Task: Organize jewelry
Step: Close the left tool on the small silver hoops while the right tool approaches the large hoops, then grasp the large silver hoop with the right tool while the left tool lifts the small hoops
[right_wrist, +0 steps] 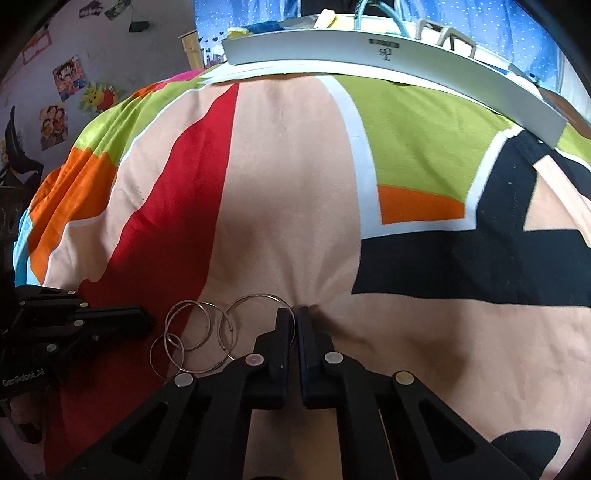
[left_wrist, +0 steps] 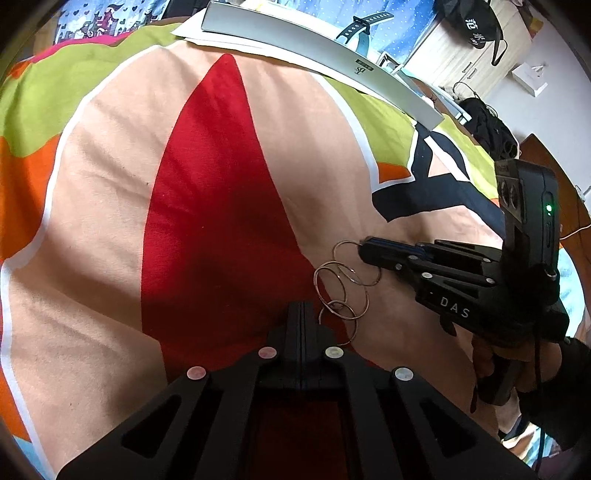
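Note:
Several thin silver hoops (left_wrist: 341,288) lie overlapping on the colourful bedsheet (left_wrist: 221,184). In the right wrist view the same hoops (right_wrist: 199,332) sit just left of my right gripper (right_wrist: 293,314), which is shut on the rim of the largest hoop (right_wrist: 255,295). From the left wrist view the right gripper (left_wrist: 364,248) comes in from the right, its tip on that hoop (left_wrist: 347,242). My left gripper (left_wrist: 303,306) is shut with nothing seen between its fingers, its tip just left of the pile. It shows again as the left gripper (right_wrist: 146,321), a small gap short of the hoops.
A long flat white box (left_wrist: 321,55) lies on white paper at the far edge of the bed, also seen as the white box (right_wrist: 388,55). A teal-strapped watch (left_wrist: 360,29) lies beyond it. A gloved hand (left_wrist: 546,369) holds the right gripper. Drawers and cables stand at the right.

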The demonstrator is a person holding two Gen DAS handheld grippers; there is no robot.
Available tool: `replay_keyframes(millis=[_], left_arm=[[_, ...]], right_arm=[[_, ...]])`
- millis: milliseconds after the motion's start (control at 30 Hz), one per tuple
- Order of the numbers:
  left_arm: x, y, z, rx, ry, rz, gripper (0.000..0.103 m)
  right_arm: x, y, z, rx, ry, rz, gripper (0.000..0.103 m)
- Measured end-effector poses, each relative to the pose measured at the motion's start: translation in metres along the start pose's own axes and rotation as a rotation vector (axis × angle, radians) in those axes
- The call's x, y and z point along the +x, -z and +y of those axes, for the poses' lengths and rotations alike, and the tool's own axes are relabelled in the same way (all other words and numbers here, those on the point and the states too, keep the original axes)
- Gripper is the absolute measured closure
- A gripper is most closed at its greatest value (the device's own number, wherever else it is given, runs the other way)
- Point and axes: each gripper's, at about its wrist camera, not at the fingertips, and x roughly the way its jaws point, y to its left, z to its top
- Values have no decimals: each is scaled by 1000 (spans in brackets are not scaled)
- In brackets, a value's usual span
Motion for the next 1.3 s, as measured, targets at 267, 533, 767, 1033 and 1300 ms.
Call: replay_keyframes(millis=[267, 533, 767, 1033, 1300], left_arm=[[0, -1, 2, -9, 42, 18, 103], [-3, -1, 3, -10, 64, 25, 103], [9, 2, -15, 77, 52, 54, 103], [27, -8, -16, 30, 124, 91, 103], [32, -17, -8, -58, 168, 105, 103]], right_arm=[[-14, 7, -2, 4, 40, -32, 99], [-23, 12, -1, -4, 81, -47, 99], [-29, 19, -9, 25, 104, -42, 99], [-28, 31, -23, 85, 103, -12, 99], [-30, 36, -26, 96, 99, -12, 99]])
